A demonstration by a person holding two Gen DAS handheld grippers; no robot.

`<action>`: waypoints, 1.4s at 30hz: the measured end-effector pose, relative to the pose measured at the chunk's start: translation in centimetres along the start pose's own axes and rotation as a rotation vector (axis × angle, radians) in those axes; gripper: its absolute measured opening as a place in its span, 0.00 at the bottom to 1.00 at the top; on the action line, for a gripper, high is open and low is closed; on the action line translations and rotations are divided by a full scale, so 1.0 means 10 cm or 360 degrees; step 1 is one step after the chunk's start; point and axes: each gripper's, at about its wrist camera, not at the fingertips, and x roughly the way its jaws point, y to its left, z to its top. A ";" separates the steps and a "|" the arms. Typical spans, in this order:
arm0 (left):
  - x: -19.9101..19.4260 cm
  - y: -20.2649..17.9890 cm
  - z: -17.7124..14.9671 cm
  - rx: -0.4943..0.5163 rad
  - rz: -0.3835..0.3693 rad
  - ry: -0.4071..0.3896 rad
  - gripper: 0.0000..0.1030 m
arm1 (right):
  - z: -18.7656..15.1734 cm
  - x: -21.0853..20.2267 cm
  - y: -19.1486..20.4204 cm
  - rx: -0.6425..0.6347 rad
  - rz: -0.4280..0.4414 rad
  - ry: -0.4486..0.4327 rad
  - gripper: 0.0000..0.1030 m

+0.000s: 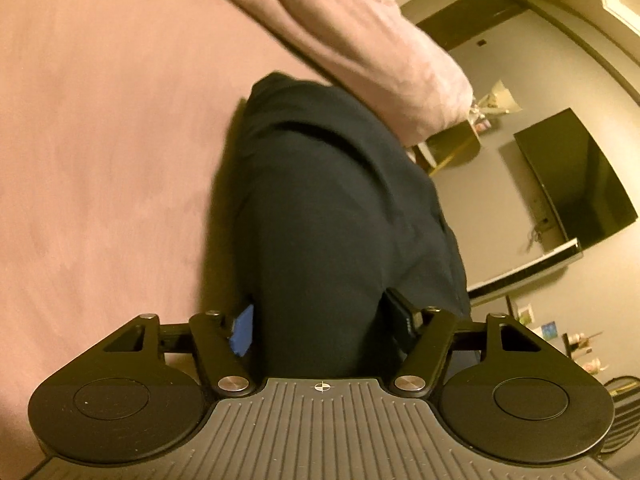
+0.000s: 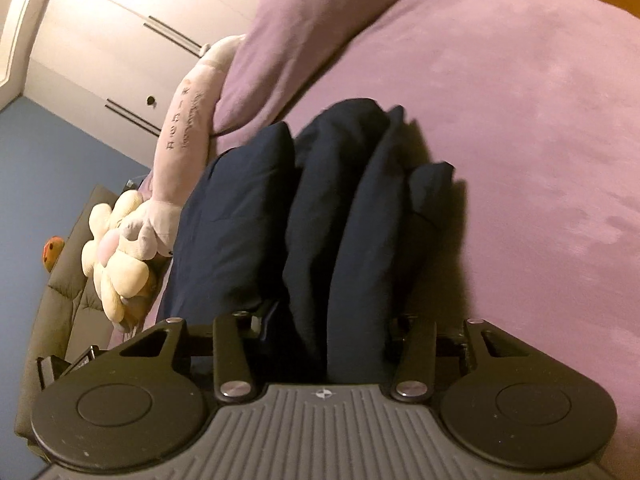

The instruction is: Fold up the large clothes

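Here, you hold the dark garment (image 1: 320, 208) bunched in both the left gripper (image 1: 320, 332) and right gripper (image 2: 324, 332), jaws clamped on cloth, its length trailing straight ahead over the bed (image 2: 520, 120) toward the pillows (image 2: 304, 28).

Dark lettering runs along the plush toy (image 2: 182, 128), seemingly illegible.

Warm, dim light throughout. Mauve bed cover (image 2: 520, 120) filling most of both views, pillow (image 2: 304, 28) at top. White wardrobe doors (image 2: 120, 28) upper left, blue-grey wall (image 2: 60, 168) below. Dark TV screen (image 1: 576, 184) at right on grey wall (image 1: 500, 80).
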 end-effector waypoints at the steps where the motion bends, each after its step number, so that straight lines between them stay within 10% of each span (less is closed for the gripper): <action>1: -0.06 0.00 0.01 0.0020 0.0014 -0.0025 0.67 | 0.01 0.06 0.06 -0.0017 0.0003 0.0008 0.44; 13: -0.92 0.52 0.52 -0.0041 0.0450 -0.0358 0.67 | -0.01 1.36 1.08 -0.0158 0.0007 0.0210 0.54; 24: -1.37 0.54 -0.14 0.0058 0.0458 -0.0400 0.69 | -0.38 0.19 0.85 -0.0083 0.0129 0.0078 0.63; 30: -1.59 0.37 -0.73 0.0236 0.0536 -0.0364 0.75 | -0.64 0.26 1.20 -0.0169 0.0266 0.0166 0.65; 36: -1.18 0.24 -0.82 0.0429 0.0694 -0.0215 0.75 | -0.73 0.44 1.45 -0.0262 0.0024 0.0130 0.37; 42: -1.00 0.40 -0.67 0.0276 0.0872 -0.0219 0.76 | -0.78 0.42 1.34 -0.0310 -0.0075 0.0083 0.33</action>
